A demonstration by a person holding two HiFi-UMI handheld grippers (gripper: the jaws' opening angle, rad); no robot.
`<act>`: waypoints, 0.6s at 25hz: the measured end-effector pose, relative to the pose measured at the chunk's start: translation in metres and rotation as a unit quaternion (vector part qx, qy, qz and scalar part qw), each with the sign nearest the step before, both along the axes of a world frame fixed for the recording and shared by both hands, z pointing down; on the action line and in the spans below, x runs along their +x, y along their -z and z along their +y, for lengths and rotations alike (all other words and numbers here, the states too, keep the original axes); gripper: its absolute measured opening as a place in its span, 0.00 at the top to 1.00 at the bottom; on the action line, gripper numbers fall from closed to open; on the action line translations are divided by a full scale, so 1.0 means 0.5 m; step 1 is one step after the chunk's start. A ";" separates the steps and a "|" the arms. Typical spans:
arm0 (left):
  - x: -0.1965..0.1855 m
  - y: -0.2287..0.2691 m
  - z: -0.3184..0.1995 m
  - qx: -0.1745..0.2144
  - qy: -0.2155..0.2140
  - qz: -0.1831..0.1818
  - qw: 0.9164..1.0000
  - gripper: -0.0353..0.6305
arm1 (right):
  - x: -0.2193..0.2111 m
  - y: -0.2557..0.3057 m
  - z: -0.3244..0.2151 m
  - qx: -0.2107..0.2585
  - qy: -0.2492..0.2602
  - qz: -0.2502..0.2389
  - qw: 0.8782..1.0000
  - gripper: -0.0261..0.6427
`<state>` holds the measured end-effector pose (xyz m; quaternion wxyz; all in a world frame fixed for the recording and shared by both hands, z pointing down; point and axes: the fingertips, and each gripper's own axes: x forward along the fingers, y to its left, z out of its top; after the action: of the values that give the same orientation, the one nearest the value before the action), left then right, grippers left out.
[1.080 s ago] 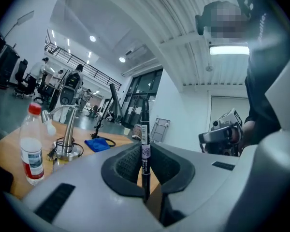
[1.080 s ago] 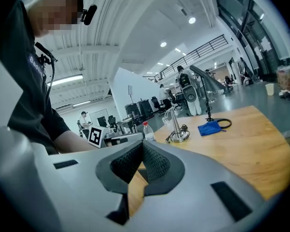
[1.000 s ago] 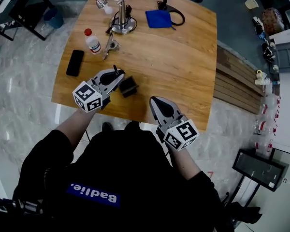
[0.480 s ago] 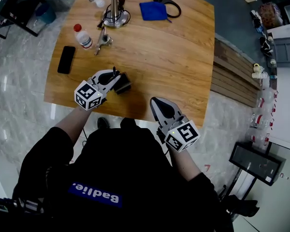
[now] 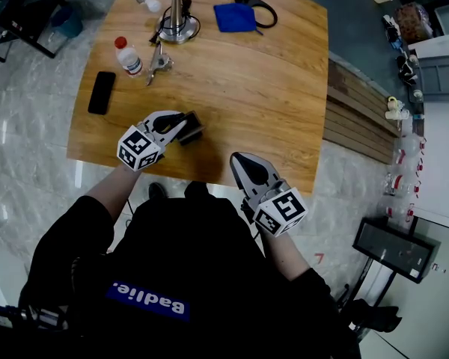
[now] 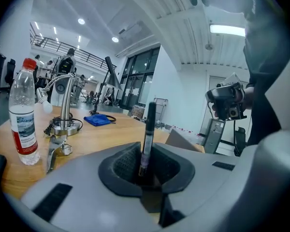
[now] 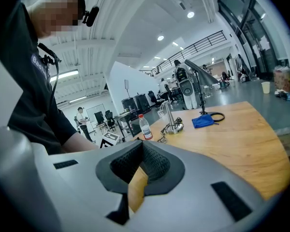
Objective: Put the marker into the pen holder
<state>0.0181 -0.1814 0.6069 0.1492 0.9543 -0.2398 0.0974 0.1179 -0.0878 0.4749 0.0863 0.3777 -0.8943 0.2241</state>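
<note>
Right tool (image 7: 141, 150) empty, jaws together.

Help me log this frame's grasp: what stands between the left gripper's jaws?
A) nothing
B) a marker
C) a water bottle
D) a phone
B: in the left gripper view a dark marker stands upright between the jaws of the left gripper, which are closed on its lower end, while the water bottle stands apart on the table.

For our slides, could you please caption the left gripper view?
Left gripper holds a black marker upright over a wooden table; water bottle at left.
</note>
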 end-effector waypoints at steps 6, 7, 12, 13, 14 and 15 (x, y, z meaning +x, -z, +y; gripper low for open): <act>-0.003 0.032 0.006 0.014 -0.009 0.008 1.000 0.88 | -0.009 0.011 0.012 0.007 -0.006 -0.001 1.000 0.95; -0.004 0.045 0.007 0.019 -0.010 0.012 1.000 0.88 | -0.011 0.014 0.013 0.010 -0.005 0.000 1.000 0.95; -0.026 0.133 0.026 0.044 -0.003 0.042 0.998 0.88 | -0.043 0.038 0.017 0.029 0.008 -0.001 1.000 0.95; -0.033 0.152 0.035 0.047 0.000 0.047 0.998 0.88 | -0.052 0.043 0.019 0.033 0.010 -0.002 0.999 0.95; -0.040 0.169 0.045 0.049 0.003 0.053 0.997 0.88 | -0.063 0.048 0.022 0.036 0.012 -0.003 0.999 0.95; -0.048 0.185 0.056 0.050 0.006 0.058 0.997 0.88 | -0.075 0.051 0.026 0.039 0.013 -0.005 0.999 0.95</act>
<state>-0.0057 -0.1534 0.5146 0.1159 0.9632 -0.2409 0.0295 0.0806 -0.0747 0.4494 0.0703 0.3677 -0.9077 0.1896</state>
